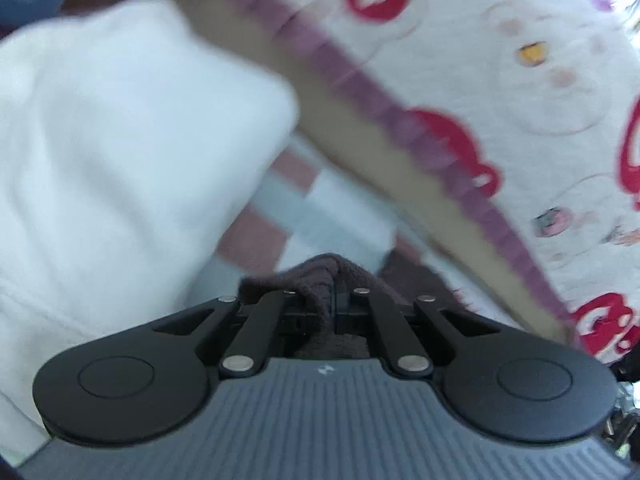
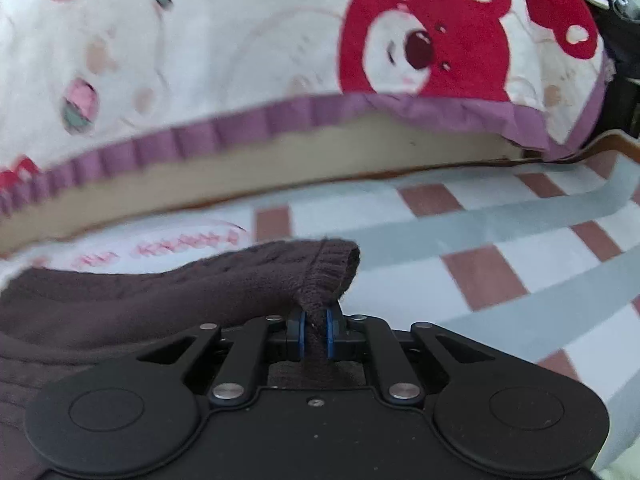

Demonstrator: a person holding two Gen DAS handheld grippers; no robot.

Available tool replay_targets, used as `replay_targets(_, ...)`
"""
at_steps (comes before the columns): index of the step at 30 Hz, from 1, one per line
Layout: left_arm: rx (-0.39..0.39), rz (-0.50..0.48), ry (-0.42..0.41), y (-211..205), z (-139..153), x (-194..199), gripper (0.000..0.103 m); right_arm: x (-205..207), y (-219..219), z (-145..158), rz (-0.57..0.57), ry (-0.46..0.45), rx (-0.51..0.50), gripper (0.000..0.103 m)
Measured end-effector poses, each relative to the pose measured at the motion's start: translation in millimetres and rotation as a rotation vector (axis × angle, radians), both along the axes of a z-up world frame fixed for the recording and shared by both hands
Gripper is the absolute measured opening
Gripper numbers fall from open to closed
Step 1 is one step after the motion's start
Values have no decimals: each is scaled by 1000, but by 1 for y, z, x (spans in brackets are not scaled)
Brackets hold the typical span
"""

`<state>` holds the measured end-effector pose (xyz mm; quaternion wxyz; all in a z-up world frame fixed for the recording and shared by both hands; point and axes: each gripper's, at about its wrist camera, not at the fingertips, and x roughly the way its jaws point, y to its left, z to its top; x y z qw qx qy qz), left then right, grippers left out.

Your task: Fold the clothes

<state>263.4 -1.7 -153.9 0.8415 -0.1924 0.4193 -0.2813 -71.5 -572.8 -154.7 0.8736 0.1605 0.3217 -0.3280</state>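
Observation:
A dark brown knitted garment [image 2: 120,296] lies low on the left of the right wrist view, its ribbed hem [image 2: 328,276] pulled up. My right gripper [image 2: 316,336] is shut on that hem, the fabric pinched between the blue pads [image 2: 303,334]. In the left wrist view the same brown knit [image 1: 316,280] bunches up at my left gripper [image 1: 334,300], which is shut on it. Most of the garment is hidden below the left gripper body. The left view is blurred.
A checked sheet [image 2: 500,240] of white, grey and reddish squares lies under the garment. A cream quilt with red bears and a purple frill [image 2: 280,60] rises behind it. A white pillow-like bulk [image 1: 120,140] fills the left of the left wrist view.

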Motion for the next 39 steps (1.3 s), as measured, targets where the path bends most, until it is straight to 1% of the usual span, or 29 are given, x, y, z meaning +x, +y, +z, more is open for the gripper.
replay_targets(1,21,1,13,-4,-8,2,3,3,0,-5,-6,31,-12,10)
replay_targets(2,44,-13,-13,-7,-7,0,3,6,1,-7,-8,42,-17,10)
replay_targets(3,66,-29,-40,-11,-5,-3,3,9,2,-9,-10,52,-22,10)
replay_targets(5,96,-53,-130,-16,11,-9,3,12,4,-5,-10,53,-40,10)
replay_targets(7,111,-79,-232,-21,31,-15,3,10,5,5,-17,7,-55,10)
replay_targets(9,159,-87,-291,-29,46,-10,3,11,7,17,-22,-41,-86,10)
replay_targets(10,197,-77,-305,-35,49,-3,3,16,7,22,-19,-40,-116,10)
replay_targets(12,223,-76,-305,-47,49,13,2,27,5,29,-22,-46,-159,9)
replay_targets(14,230,-64,-324,-58,49,24,2,40,0,38,-44,-69,-194,9)
replay_targets(16,234,-37,-381,-70,51,31,2,53,-5,49,-75,-99,-242,9)
replay_targets(18,241,6,-428,-82,51,38,3,68,-12,56,-113,-104,-289,9)
replay_targets(19,246,32,-414,-89,47,43,7,66,-12,53,-107,-87,-264,11)
replay_targets(20,251,57,-398,-96,42,48,10,65,-11,49,-100,-70,-236,18)
replay_targets(21,283,60,-345,-101,36,52,16,63,-11,46,-93,-53,-209,28)
replay_targets(22,317,61,-289,-106,29,56,32,61,-11,43,-86,-36,-182,36)
replay_targets(23,339,61,-255,-107,24,52,43,59,-10,40,-80,-19,-155,37)
replay_targets(25,351,10,-217,-94,13,33,51,56,-10,33,-66,16,-101,44)
replay_targets(26,357,-16,-198,-88,7,24,54,54,-9,30,-59,33,-74,48)
replay_targets(27,362,-42,-179,-81,1,14,54,52,-9,27,-52,50,-47,50)
replay_targets(28,368,-68,-160,-75,-5,4,55,50,-9,23,-45,67,-19,51)
replay_targets(30,379,-84,-112,-59,-15,-11,56,46,-8,17,-32,101,35,51)
replay_targets(32,382,-103,-78,-48,-20,-24,56,35,3,16,42,35,129,51)
replay_targets(33,378,-115,-70,-45,-21,-29,58,33,10,16,106,8,179,51)
replay_targets(34,374,-126,-61,-42,-21,-33,65,32,18,16,171,-18,228,51)
replay_targets(35,371,-138,-52,-39,-22,-38,71,35,26,17,239,-26,261,51)
replay_targets(36,367,-149,-43,-37,-22,-43,73,40,37,17,327,-28,297,51)
replay_targets(38,344,-169,-41,-37,-25,-50,84,52,59,16,472,-17,361,52)
replay_targets(39,347,-169,-57,-38,-27,-53,85,59,73,14,543,-13,383,52)
